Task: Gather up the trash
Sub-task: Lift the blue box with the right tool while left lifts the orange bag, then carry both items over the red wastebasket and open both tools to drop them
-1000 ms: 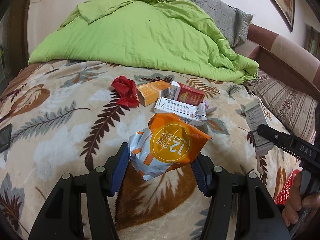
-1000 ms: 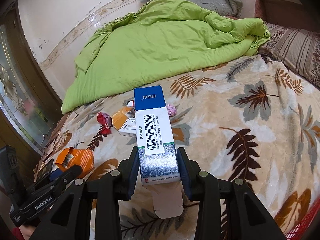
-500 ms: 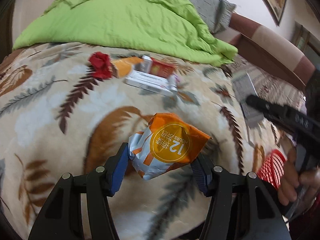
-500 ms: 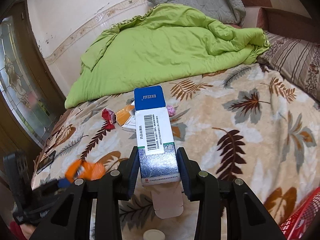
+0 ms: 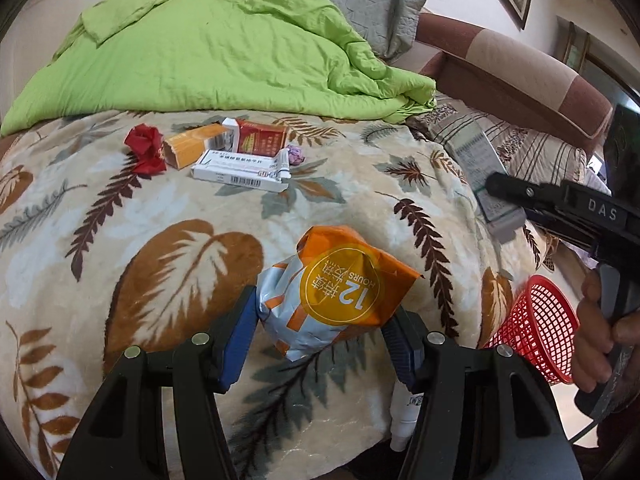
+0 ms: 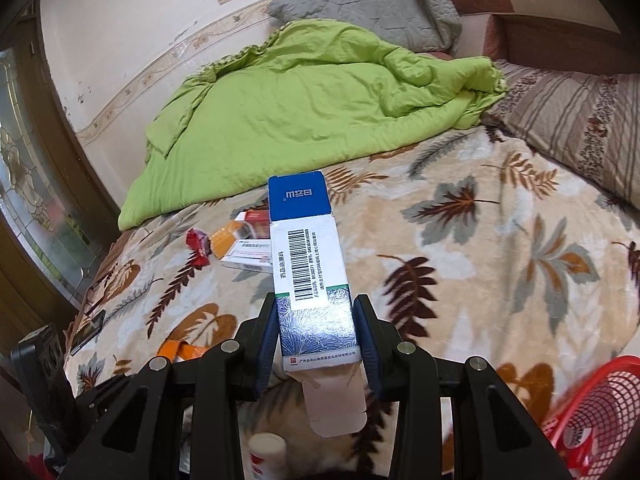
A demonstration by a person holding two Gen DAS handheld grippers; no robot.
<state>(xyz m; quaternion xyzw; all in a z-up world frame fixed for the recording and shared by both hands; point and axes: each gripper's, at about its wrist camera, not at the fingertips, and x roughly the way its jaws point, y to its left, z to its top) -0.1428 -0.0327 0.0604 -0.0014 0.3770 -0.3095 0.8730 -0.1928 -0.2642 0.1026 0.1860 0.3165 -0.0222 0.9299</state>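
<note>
Left gripper [image 5: 320,328]: jaws clamped on an orange crumpled pouch [image 5: 336,296], carried above the bed.
Right gripper [image 6: 318,336]: jaws clamped on a blue-and-white medicine box [image 6: 308,264], its lower flap hanging open.
Red mesh basket [image 5: 536,328]: at 4 o'clock of the pouch, off the bed edge.
Remaining trash: medicine cartons [image 5: 240,170] and a red wrapper [image 5: 146,150] at 11 o'clock.
Risk: the slick pouch could slip; the rim seems narrow, so both drops may collide.

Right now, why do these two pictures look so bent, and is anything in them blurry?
Both views are fisheye: dark corners, bed edges bowed. Left wrist view: sharp daylight, the orange packet crisp, mild glare on its foil. Right wrist view: the barcoded box crisp, the red basket slightly smeared at the lower right edge.
</note>
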